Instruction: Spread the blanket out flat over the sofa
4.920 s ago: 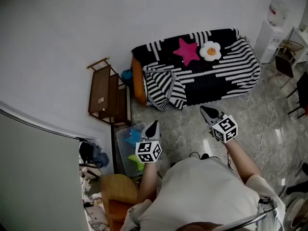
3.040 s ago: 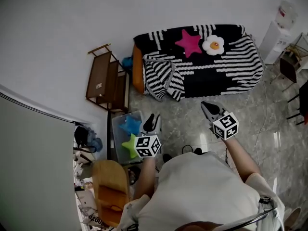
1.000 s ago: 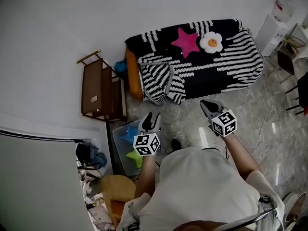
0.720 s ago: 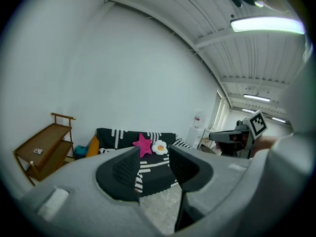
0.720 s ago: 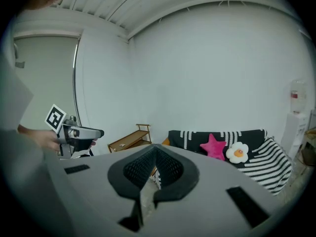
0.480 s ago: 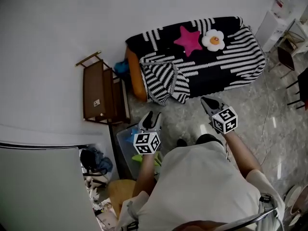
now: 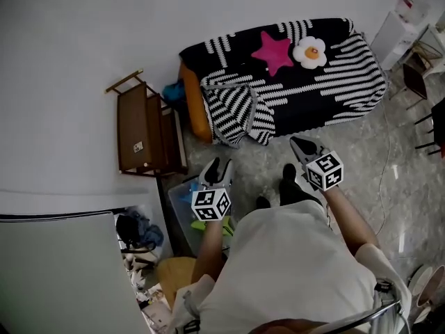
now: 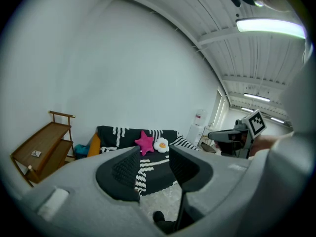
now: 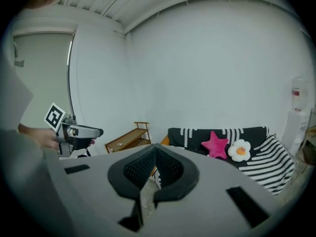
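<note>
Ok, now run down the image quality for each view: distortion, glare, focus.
Head view: fisheye bends the walls, the glossy floor carries pale reflections, and the blanket is evenly lit and sharp. Left gripper view: black vignette at the corners, ceiling light blown out, left gripper soft up close. Right gripper view: same vignette, flat even light, no glare.

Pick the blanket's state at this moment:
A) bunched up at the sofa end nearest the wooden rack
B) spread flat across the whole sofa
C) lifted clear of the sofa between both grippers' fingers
A: the striped blanket lies crumpled over the sofa end beside the wooden rack, while the left gripper and right gripper are short of it and hold nothing.
</note>
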`<state>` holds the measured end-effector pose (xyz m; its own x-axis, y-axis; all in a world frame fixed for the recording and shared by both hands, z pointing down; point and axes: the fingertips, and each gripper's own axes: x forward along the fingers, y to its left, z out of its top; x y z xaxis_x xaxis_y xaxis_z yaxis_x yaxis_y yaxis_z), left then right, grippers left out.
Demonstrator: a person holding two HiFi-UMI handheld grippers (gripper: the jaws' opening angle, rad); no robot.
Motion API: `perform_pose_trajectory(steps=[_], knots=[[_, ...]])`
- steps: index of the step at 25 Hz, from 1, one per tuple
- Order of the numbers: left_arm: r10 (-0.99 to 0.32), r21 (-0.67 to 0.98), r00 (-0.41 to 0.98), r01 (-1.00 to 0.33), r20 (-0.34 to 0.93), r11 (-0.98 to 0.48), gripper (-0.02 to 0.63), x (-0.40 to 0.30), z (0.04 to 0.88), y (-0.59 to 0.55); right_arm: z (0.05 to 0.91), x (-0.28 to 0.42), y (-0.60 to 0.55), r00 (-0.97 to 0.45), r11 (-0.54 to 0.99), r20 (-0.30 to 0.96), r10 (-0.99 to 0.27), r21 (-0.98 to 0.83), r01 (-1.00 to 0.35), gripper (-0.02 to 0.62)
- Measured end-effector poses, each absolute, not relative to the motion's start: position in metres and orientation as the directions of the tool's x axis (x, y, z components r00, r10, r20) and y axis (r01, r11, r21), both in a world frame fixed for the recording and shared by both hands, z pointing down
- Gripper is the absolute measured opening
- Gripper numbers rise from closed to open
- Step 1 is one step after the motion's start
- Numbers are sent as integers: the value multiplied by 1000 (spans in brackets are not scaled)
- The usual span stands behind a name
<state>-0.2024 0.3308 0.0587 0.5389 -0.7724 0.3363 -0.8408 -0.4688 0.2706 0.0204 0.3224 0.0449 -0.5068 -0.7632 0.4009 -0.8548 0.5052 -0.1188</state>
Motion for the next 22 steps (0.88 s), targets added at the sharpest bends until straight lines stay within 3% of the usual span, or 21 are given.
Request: perform_pose_trajectory(steps=[22], knots=[[-792,296,410,-907,453,-300,181,-134,105,200,105,78,151,-615,614,495,-613,-190,-766,3]])
